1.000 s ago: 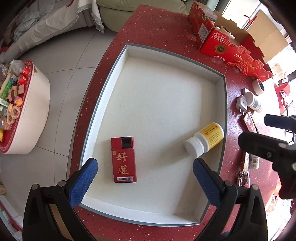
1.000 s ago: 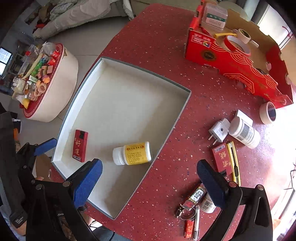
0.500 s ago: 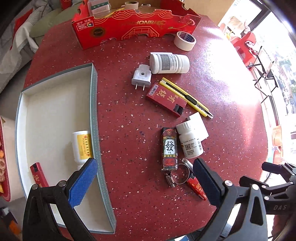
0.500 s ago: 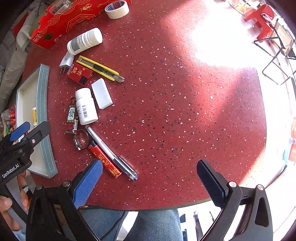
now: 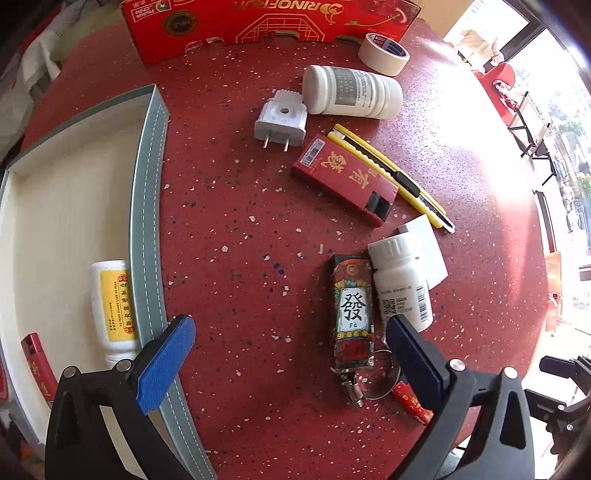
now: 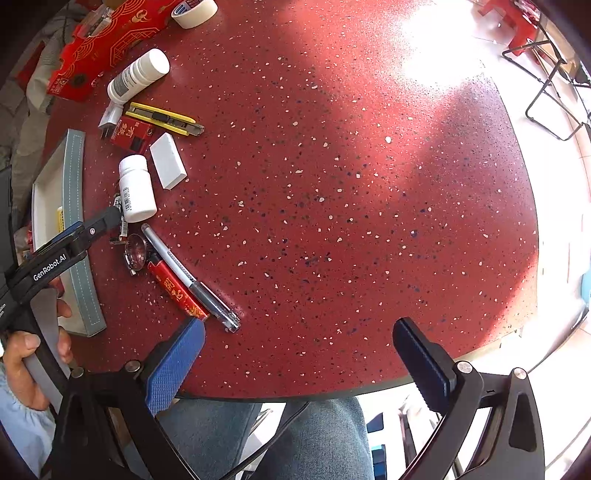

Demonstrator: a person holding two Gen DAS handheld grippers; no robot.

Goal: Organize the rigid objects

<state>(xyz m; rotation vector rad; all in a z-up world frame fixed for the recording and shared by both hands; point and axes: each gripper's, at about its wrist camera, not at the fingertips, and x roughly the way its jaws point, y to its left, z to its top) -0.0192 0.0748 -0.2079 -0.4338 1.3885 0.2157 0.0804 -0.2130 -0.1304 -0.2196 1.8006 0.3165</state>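
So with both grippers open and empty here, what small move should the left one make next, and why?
Probably lower the left gripper over the mahjong keychain and close. It hangs open above the table, the keychain lies just inside its right finger, and only a yellow bottle and a red box sit in the tray.

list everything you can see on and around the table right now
tray: 1, grey rim, white inside, table's left
yellow-label bottle: 1, white, in tray
red packs: 2, one in tray, one on table
white bottles: 2, on table
plug adapter: 1, white
utility knife: 1, yellow
white block: 1
keychain tag: 1, patterned
lighter: 1, red
pen: 1
tape roll: 1, cream
red carton: 1, far edge
left tool: open
right tool: open
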